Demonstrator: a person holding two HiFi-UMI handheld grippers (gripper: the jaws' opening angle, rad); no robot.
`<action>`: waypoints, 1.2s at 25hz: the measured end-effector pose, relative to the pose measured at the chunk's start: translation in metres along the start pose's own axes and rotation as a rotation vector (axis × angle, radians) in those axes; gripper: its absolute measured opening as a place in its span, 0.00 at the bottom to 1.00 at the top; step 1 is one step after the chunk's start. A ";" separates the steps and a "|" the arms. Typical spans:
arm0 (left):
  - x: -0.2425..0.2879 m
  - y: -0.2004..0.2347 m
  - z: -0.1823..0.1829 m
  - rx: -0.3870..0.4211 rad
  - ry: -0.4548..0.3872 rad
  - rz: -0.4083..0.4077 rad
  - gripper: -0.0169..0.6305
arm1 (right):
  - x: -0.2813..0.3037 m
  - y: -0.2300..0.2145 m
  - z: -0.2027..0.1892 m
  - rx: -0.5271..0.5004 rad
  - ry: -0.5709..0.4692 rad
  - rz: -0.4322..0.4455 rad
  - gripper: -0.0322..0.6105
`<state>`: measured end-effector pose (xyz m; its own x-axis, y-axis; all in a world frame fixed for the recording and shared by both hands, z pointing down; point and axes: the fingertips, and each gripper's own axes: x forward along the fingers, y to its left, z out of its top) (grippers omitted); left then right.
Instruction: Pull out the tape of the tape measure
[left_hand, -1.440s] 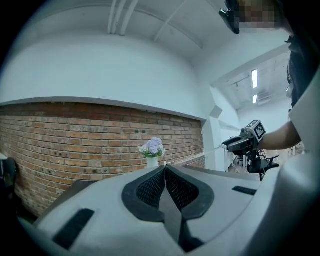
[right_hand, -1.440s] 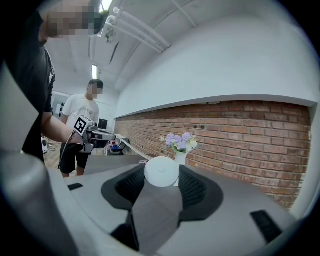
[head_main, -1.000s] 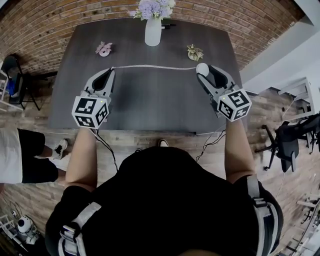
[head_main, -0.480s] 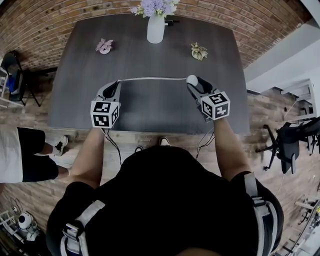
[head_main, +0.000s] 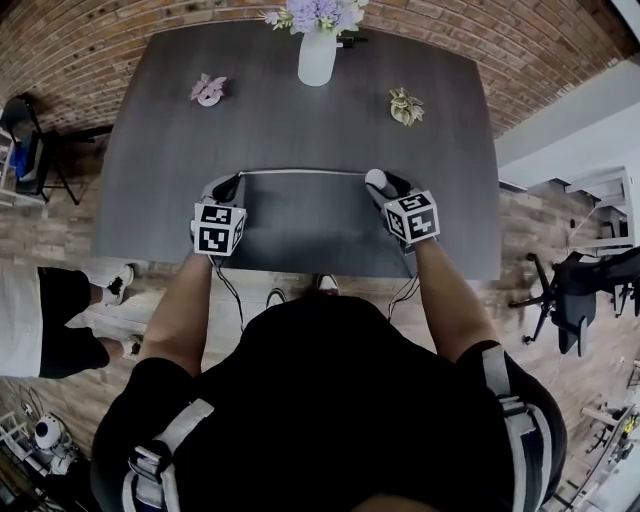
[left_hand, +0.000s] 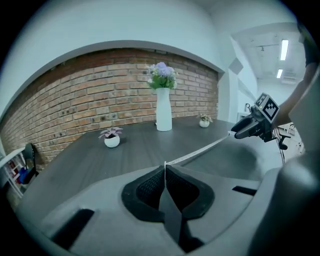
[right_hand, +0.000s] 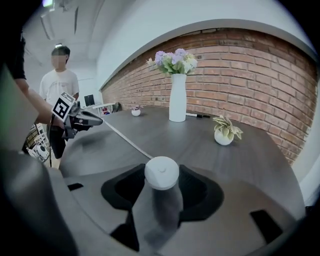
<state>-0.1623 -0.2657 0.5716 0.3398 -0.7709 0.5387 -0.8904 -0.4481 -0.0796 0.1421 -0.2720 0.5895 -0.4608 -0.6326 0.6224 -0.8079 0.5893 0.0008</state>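
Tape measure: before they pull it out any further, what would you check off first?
1. Left gripper pinches the tape end: ok.
2. Right gripper clamps the case: ok.
3. Tape runs straight between them, no kink: ok.
4. Vase stands clear of the tape: ok.
5. Tape left inside the case: cannot tell.

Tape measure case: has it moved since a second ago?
Yes. The tape measure case moved toward the table's near edge, away from the white vase.
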 end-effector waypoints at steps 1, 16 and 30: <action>0.002 0.000 -0.001 0.001 0.007 0.000 0.05 | 0.002 -0.001 -0.002 0.003 0.009 0.000 0.38; -0.003 0.018 0.001 -0.044 0.003 0.064 0.05 | -0.008 -0.015 0.011 0.067 -0.065 -0.033 0.36; -0.087 0.023 0.142 -0.148 -0.454 0.112 0.04 | -0.133 -0.048 0.139 0.129 -0.571 -0.204 0.04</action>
<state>-0.1692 -0.2725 0.4039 0.3076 -0.9451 0.1104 -0.9514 -0.3071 0.0213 0.1914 -0.2859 0.3974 -0.3870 -0.9163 0.1029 -0.9221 0.3848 -0.0411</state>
